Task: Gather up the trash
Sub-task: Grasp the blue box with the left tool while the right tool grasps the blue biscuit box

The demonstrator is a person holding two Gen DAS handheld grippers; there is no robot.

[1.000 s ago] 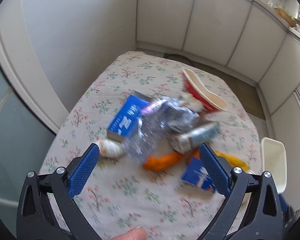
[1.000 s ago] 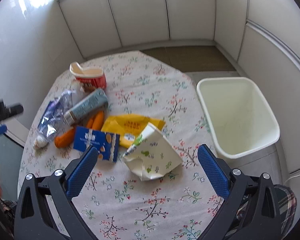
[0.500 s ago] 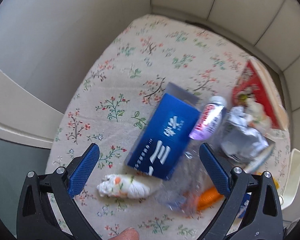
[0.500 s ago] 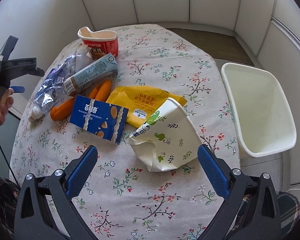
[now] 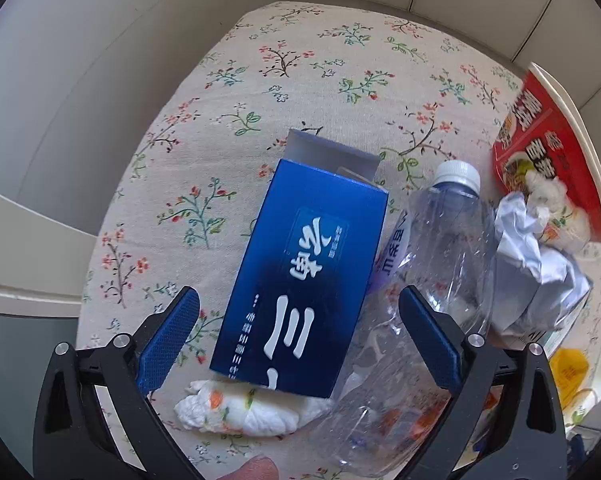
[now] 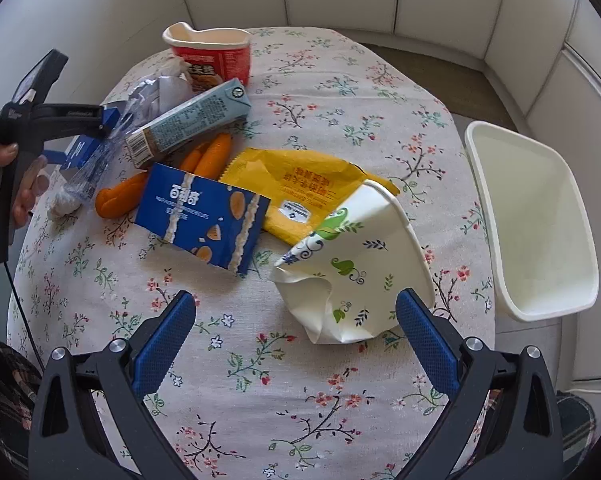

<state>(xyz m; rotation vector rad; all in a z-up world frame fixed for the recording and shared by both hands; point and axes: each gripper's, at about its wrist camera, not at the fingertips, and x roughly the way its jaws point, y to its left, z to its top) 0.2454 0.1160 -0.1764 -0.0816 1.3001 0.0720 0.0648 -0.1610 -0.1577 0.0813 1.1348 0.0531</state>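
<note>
Blue cardboard fills the left wrist view: a tall blue box (image 5: 304,280) lies flat on the floral tablecloth (image 5: 300,80), its top flap open, and the left gripper (image 5: 298,340) hangs over its lower end with the jaws spread wide, one pad on each side and neither touching it. Under the box's near end sits a crumpled white tissue (image 5: 240,408). Just beside the box on its right lies a squashed clear plastic bottle (image 5: 432,272), white cap on, nothing visible inside. Past that, crumpled grey-white wrapper (image 5: 536,268), and a red instant-noodle cup (image 5: 540,152) tipped toward the camera; what is in it cannot be made out.

Over to the right wrist view: the right gripper (image 6: 296,336) is also wide open, holding nothing, hovering above a crushed paper cup (image 6: 356,268) with green leaf print, lying on its side with its mouth away from the camera. Touching it, a yellow packet (image 6: 300,184), and overlapping that, a blue biscuit wrapper (image 6: 204,220). Orange peel-like pieces (image 6: 204,160) sit behind, beside a pale blue drink carton (image 6: 192,120) lying down. At the table's right edge stands the white bin (image 6: 540,232), and its inside shows only bare white walls.
</note>
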